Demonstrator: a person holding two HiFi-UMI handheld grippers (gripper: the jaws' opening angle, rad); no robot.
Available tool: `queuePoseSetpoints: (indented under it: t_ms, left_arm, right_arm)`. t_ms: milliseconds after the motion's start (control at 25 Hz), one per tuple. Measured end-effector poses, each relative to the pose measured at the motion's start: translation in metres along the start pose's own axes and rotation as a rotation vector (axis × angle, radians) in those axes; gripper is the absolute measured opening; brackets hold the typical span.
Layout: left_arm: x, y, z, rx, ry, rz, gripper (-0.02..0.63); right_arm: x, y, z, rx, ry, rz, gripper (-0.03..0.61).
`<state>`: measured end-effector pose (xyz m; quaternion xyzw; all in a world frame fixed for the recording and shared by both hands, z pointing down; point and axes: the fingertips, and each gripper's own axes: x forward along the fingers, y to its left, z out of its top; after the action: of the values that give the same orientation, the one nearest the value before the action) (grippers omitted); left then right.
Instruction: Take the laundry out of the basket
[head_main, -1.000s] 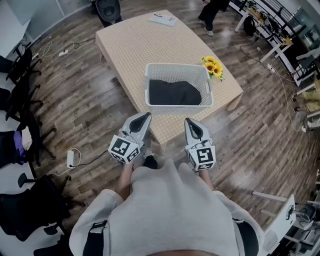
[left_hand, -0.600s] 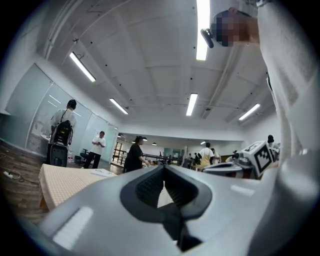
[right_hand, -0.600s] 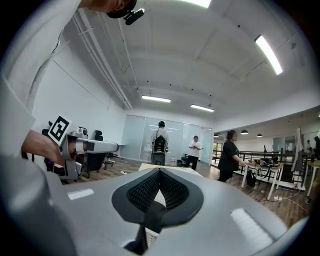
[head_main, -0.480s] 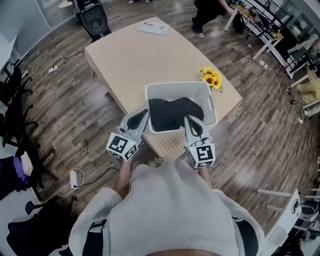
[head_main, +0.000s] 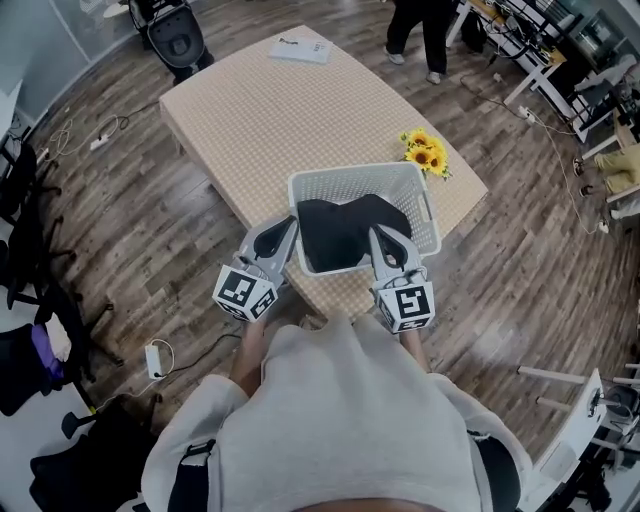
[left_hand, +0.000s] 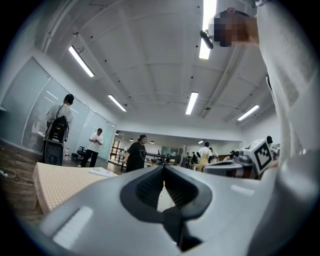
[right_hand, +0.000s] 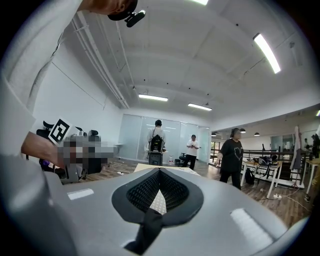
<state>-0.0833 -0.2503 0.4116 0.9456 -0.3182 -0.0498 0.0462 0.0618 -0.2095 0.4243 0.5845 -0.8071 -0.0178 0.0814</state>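
Head view: mounted above the person's shoulders, facing steeply down on the table (head_main: 290, 110) from its near end, with the whole tabletop in frame.

Left gripper view: rides the left gripper (head_main: 290, 230), low and close at the table's near end. It faces roughly level along the tabletop toward its far end, and ceiling fills the upper frame.

Right gripper view: rides the right gripper (head_main: 379, 233), same station and heading.

All three views share the tabletop and a person in dark clothes (head_main: 420, 30) beyond the table's far end.

The basket (head_main: 350, 182) is white, its walls a fine lattice. The laundry (head_main: 350, 235) is black. The tabletop (head_main: 270, 110) is beige with a small check. The sunflowers (head_main: 425, 152) are yellow. The floor (head_main: 150, 220) is brown wood grain. The left tongs (head_main: 290, 225) and right tongs (head_main: 379, 234) are grey, with black-and-white square markers.
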Motion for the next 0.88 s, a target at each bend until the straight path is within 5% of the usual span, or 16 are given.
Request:
queuePoseSetpoints:
  t_ms: [880]
  left_arm:
    - [0.039, -0.02, -0.002, 0.061, 0.034, 0.247, 0.008]
  right_arm:
    - [0.016, -0.068, -0.008, 0.071, -0.048, 0.209, -0.001]
